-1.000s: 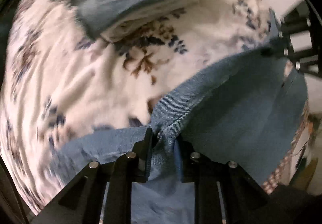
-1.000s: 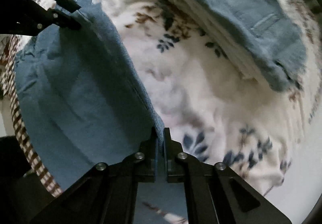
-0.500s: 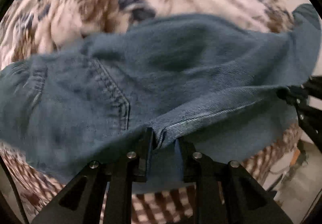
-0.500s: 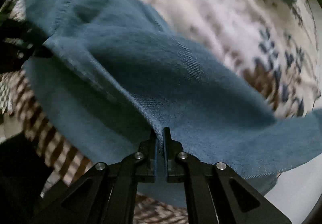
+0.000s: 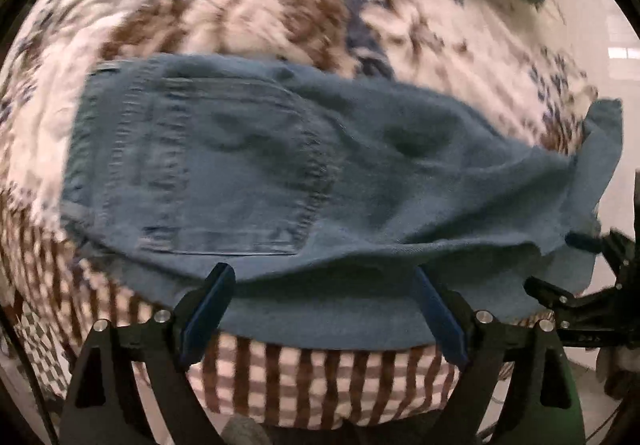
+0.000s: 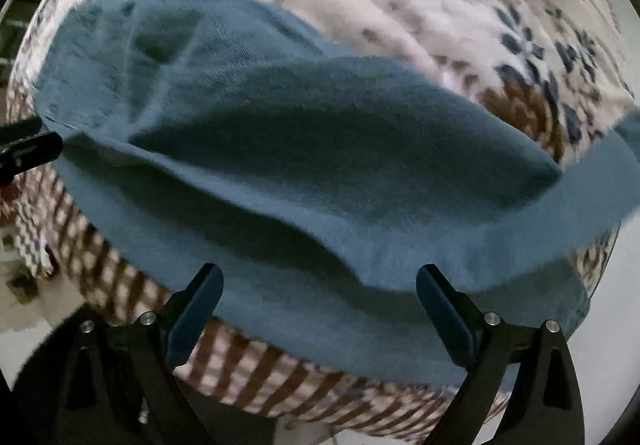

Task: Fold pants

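A: Where are the pants (image 5: 304,173) lying?
B: On the bed (image 5: 224,5), running nine to three, at twelve from both grippers.
A: Are the fingers (image 5: 208,301) pinching?
B: No, both pairs have just been opening, spreading wide, holding nothing. The left gripper (image 5: 320,309) is nearer the pocket (image 5: 236,181).

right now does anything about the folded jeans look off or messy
Somewhat. The jeans lie rumpled, not flat: the top layer bulges, and one end juts unevenly past the fold. Both the left gripper and right gripper have just opened, gripping nothing.
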Motion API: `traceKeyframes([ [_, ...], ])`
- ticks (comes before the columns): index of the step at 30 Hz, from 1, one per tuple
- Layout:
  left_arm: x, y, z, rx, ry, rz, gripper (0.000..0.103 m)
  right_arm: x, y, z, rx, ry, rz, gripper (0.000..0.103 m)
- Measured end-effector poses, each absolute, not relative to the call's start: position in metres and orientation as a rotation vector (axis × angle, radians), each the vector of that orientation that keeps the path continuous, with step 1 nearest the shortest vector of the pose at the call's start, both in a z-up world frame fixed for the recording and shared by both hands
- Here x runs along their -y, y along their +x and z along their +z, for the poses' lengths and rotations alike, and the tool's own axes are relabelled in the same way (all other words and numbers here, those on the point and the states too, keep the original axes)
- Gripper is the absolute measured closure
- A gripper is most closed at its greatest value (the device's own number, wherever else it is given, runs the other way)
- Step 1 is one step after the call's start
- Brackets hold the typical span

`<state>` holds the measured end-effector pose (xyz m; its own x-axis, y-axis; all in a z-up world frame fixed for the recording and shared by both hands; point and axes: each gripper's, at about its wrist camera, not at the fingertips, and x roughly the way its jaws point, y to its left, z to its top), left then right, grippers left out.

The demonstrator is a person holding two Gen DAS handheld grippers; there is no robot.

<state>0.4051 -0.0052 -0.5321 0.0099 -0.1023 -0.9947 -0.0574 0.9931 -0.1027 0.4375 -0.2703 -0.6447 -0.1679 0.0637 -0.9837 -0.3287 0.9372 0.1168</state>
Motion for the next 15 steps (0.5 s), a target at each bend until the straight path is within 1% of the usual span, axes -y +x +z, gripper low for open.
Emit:
traceKeyframes([
  [4, -0.027, 0.409, -0.5, -1.462, -0.187, 0.103, 0.013, 0.299, 0.447, -0.611, -1.65, -0.077, 0.224, 0.004],
  [6, -0.043, 0.412, -0.501, -1.433, -0.197, 0.184, 0.013, 0.316, 0.459, -0.596, -1.619, -0.011, 0.129, 0.004],
  [8, -0.06, 0.42, -0.512, -1.44, -0.22, 0.276, 0.013, 0.336, 0.477, -0.59, -1.585, 0.028, 0.05, 0.004],
  [11, -0.084, 0.425, -0.538, -1.463, -0.268, 0.383, 0.013, 0.362, 0.51, -0.595, -1.553, 0.016, -0.051, 0.004],
  [15, -0.104, 0.428, -0.569, -1.491, -0.323, 0.49, 0.013, 0.39, 0.567, -0.625, -1.542, 0.045, -0.126, 0.004],
])
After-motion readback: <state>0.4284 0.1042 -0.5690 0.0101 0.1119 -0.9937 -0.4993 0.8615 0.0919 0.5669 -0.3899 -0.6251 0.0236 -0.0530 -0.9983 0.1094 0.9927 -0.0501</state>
